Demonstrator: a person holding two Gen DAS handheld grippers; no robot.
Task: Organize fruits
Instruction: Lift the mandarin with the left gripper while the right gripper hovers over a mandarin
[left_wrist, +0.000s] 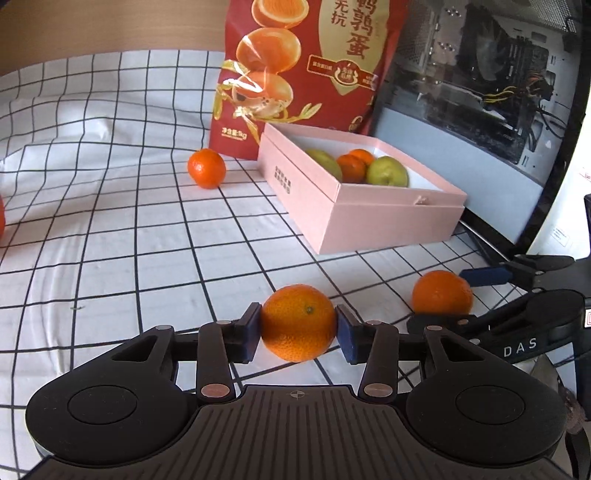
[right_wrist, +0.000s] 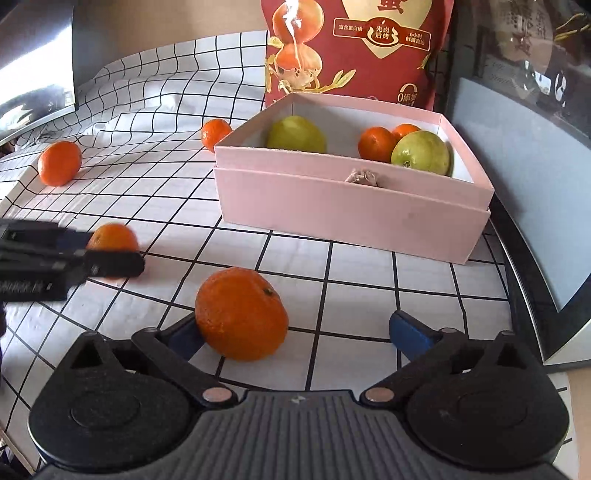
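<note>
Tangerine (left_wrist: 298, 322) sits pinched in the left gripper (left_wrist: 299, 328) just above the cloth, while the right gripper (right_wrist: 295, 328), spread wide, brackets another tangerine (right_wrist: 242, 314); next, carry to pink box (left_wrist: 395, 218).

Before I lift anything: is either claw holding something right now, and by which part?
The left claw grips a mandarin, pads on its two opposite sides. The right claw is open around another mandarin, one pad touching; nothing held.

The red bag (left_wrist: 295, 62) reads "鹌鹑蛋" and "无抗"; the right gripper (left_wrist: 454, 295) body shows "DAS"
</note>
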